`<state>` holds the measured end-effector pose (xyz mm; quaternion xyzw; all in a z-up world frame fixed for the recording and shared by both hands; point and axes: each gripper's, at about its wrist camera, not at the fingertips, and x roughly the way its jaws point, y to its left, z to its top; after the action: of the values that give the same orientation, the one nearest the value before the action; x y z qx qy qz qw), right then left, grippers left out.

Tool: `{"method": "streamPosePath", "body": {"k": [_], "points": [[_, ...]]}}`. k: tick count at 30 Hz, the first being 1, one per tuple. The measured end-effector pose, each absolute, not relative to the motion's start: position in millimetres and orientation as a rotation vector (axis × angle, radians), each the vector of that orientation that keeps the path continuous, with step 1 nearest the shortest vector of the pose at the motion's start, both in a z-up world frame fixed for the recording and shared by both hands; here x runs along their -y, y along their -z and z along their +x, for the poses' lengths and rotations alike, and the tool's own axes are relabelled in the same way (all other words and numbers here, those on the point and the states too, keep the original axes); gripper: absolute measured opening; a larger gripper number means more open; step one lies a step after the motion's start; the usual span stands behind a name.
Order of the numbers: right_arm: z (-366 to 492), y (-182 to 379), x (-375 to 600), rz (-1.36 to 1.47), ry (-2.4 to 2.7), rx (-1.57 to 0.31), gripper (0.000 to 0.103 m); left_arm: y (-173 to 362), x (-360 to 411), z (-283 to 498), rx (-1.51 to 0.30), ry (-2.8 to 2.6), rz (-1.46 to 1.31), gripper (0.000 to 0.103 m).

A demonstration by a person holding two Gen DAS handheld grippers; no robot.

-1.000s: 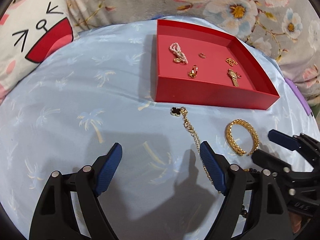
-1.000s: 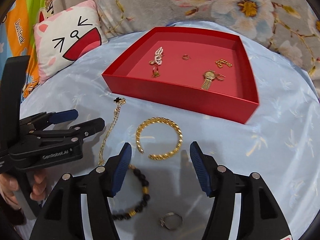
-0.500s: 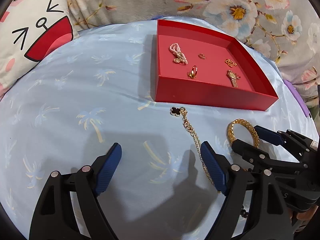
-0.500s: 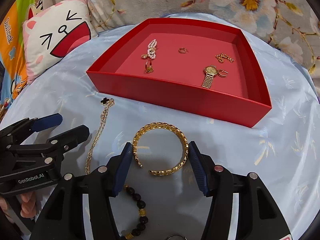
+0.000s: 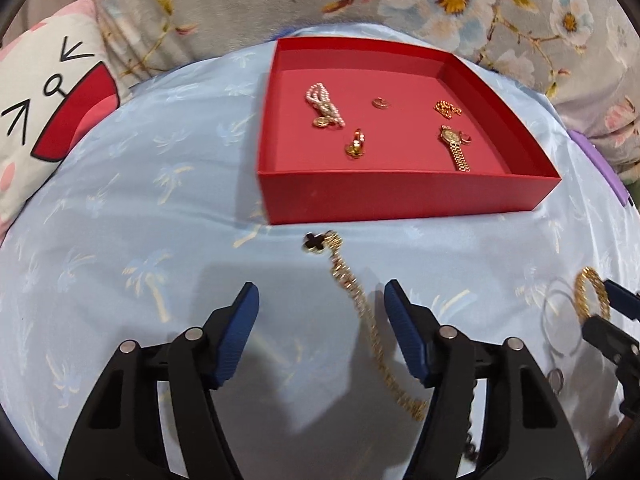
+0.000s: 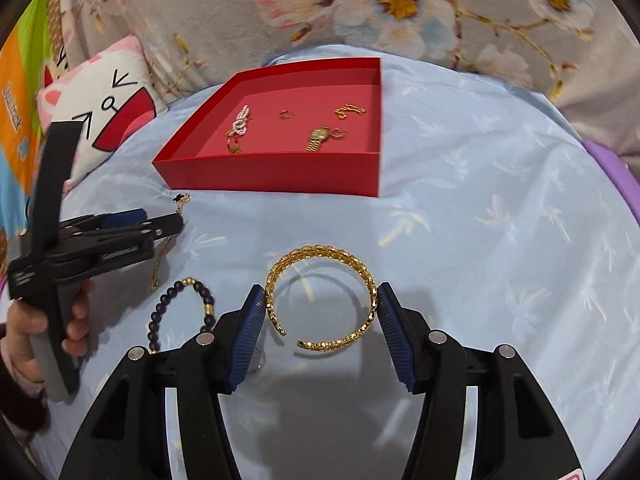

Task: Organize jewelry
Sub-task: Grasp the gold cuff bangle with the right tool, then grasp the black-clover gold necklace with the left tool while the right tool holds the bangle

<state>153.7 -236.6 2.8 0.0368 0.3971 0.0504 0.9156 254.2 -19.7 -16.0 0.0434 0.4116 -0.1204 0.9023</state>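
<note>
A red tray (image 5: 400,200) on the pale blue cloth holds a pearl bracelet (image 5: 324,104), a gold watch (image 5: 454,146) and small gold pieces. In front of it lies a gold chain (image 5: 352,284) with a black clover charm (image 5: 316,242). My left gripper (image 5: 320,296) straddles this chain; its jaws are closing, and the pads are clear of it. My right gripper (image 6: 320,300) is shut on a gold bangle (image 6: 320,254), a pad on each side, slightly above the cloth with its shadow beneath. The bangle (image 5: 588,292) shows upright in the left wrist view.
A dark beaded bracelet (image 6: 204,300) and a small silver ring (image 5: 556,378) lie on the cloth between the grippers. A cat-face pillow (image 5: 48,120) sits at the back left, flowered fabric behind, and a purple object (image 5: 600,168) at the right edge. A hand (image 6: 24,328) holds the left gripper (image 6: 160,219).
The right gripper moved forward over the bangle, closed its pads on it and raised it a little. The left gripper shifted right, so the chain now lies between its narrowing jaws.
</note>
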Motion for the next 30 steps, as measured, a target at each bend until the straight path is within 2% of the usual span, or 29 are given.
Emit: {"method": "streamPosePath", "body": {"k": [5,8,10,12,20,30], "points": [[150,-2,243,0.101,-0.106,-0.807,0.056,16,35,264,-0.847,0.204,0.126,0.047],[148,-1,241,0.088,-0.11,-0.802,0.056,16,40,262,-0.84,0.211,0.144,0.032],[148,-1,240,0.088,-0.116,-0.804,0.056,16,45,259,-0.834,0.221,0.162,0.013],[147,-2,241,0.091,-0.119,-0.802,0.056,15,46,258,-0.833,0.229,0.165,0.005],[143,-8,241,0.095,-0.122,-0.777,0.056,4,31,251,-0.841,0.302,0.081,0.005],[136,-27,238,0.081,-0.135,-0.728,0.056,-68,4,219,-0.698,0.347,0.046,0.005]]}}
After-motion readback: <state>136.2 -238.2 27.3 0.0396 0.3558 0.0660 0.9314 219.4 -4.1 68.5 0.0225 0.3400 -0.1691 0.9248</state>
